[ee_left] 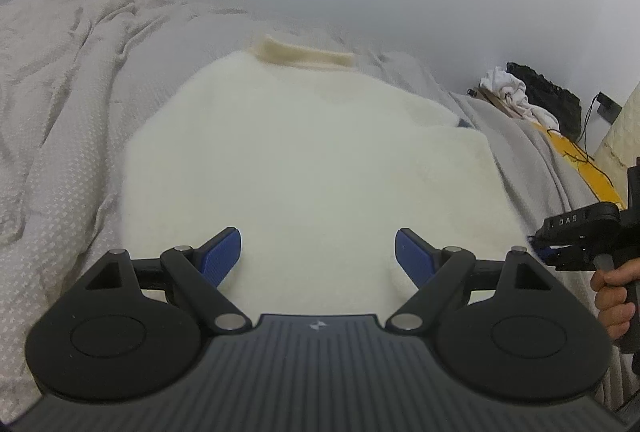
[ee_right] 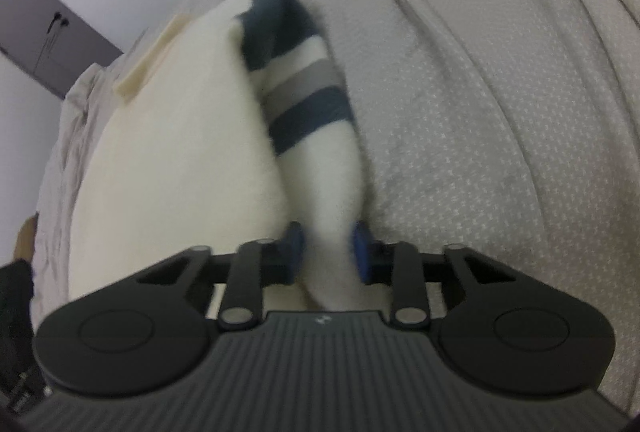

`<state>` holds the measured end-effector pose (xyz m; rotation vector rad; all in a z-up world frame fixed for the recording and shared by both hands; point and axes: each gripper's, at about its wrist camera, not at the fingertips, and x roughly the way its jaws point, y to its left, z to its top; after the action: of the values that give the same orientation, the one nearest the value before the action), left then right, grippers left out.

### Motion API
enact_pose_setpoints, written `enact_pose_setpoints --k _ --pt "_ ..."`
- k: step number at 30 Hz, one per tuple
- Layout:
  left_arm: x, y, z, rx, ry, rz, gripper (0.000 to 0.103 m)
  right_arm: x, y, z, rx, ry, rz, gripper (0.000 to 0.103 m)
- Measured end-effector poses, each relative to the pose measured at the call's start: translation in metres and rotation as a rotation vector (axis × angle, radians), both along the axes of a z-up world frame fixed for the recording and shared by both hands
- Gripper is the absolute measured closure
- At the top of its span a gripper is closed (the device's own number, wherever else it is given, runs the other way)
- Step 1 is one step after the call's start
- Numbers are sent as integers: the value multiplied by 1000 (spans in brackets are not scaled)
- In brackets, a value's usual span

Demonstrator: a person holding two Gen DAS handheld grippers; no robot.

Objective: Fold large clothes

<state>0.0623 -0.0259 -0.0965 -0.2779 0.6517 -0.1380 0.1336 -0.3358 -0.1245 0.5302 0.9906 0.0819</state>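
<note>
Left wrist view first: the cream sweater lies flat on the grey bedspread, collar at the far end toward the wall, the near hem right under the camera. The left gripper hangs over that hem with its blue pads wide apart and nothing between them, released. Off at the right edge the right gripper comes into shot, a hand wrapped on its handle, down at the sweater's side; whether it has hold of anything, this view cannot say

Over to the right wrist view, and there's the answer: the right gripper is clenched on the sleeve, white fabric pinched between the blue pads. This view also shows navy and grey stripes on the sleeve, barely hinted at in the other view. The sleeve runs along the sweater body, on the bedspread

So the step in hand looks like the sleeve fold, with the grip made. Next move, by my reckoning: lift and carry that sleeve inward across the body, keeping the pinch firm so the fluffy knit doesn't slip, while the left one is free to pin or take the hem
</note>
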Motion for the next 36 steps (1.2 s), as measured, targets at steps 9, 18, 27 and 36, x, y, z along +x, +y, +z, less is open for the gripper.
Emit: enact_pose_setpoints --k 9,18,27,36 --pt "-9 12 8 -43 -31 35 16 -27 40 59 -120 -305 48 87" --pt "-12 26 11 -70 -38 91 16 -24 144 63 -307 -442 328 87" --pt "-5 37 1 -67 -9 144 16 12 236 27 -213 -370 546 100" --pt "13 49 -16 -112 35 171 16 21 195 20 -67 -315 441 97"
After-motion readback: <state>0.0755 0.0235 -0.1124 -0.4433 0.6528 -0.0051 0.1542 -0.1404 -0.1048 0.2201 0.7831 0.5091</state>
